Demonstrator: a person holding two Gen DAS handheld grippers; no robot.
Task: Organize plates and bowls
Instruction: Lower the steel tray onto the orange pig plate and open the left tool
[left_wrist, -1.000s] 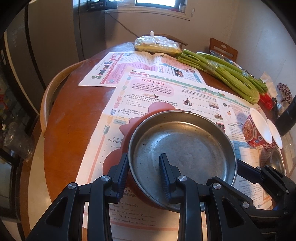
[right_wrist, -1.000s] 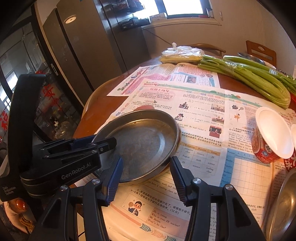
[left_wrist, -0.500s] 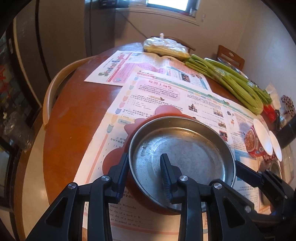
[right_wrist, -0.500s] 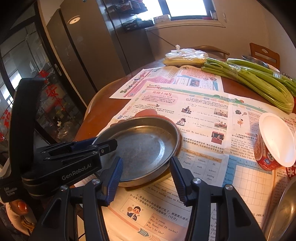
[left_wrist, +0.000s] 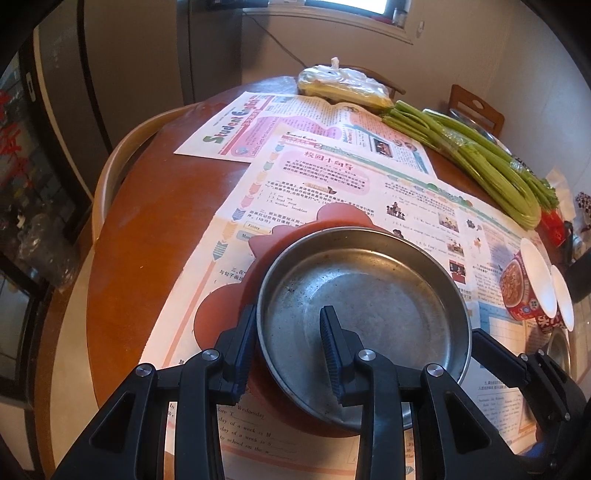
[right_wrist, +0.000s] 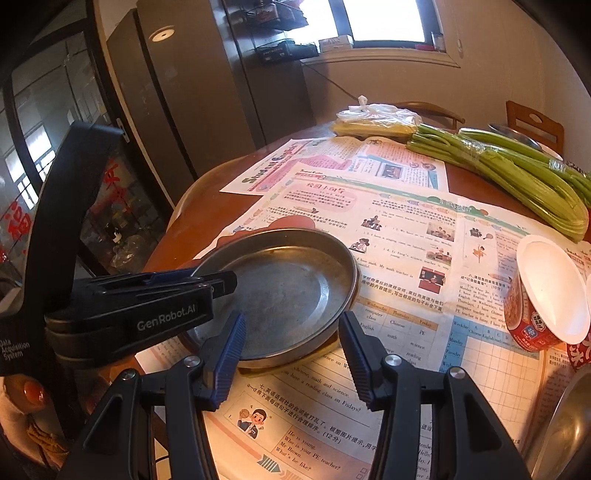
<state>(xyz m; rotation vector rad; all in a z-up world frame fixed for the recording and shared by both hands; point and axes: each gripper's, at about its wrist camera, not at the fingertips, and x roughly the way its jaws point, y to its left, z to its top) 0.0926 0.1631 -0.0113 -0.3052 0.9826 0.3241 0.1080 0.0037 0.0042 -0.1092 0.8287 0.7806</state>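
A shallow steel plate (left_wrist: 369, 295) (right_wrist: 288, 280) rests on a red flower-shaped mat (left_wrist: 221, 314) over newspapers. My left gripper (left_wrist: 288, 312) straddles the plate's near-left rim, one finger outside it and the other inside the dish. The gap is far wider than the thin rim, so the pads do not pinch it. In the right wrist view that left gripper (right_wrist: 229, 277) reaches over the plate's left edge. My right gripper (right_wrist: 291, 317) stands open at the plate's near-right edge, which lies between its fingertips without pad contact.
Two red instant-noodle cups (left_wrist: 517, 291) (right_wrist: 535, 306) with white lids stand right of the plate, a steel bowl (right_wrist: 565, 424) nearer me. Celery (left_wrist: 480, 158) and a plastic bag (left_wrist: 343, 85) lie at the back. A chair back (left_wrist: 110, 173) curves along the table's left edge.
Both wrist views have rolled slightly. The plate and both grippers keep their places, with the left fingers still on either side of the rim.
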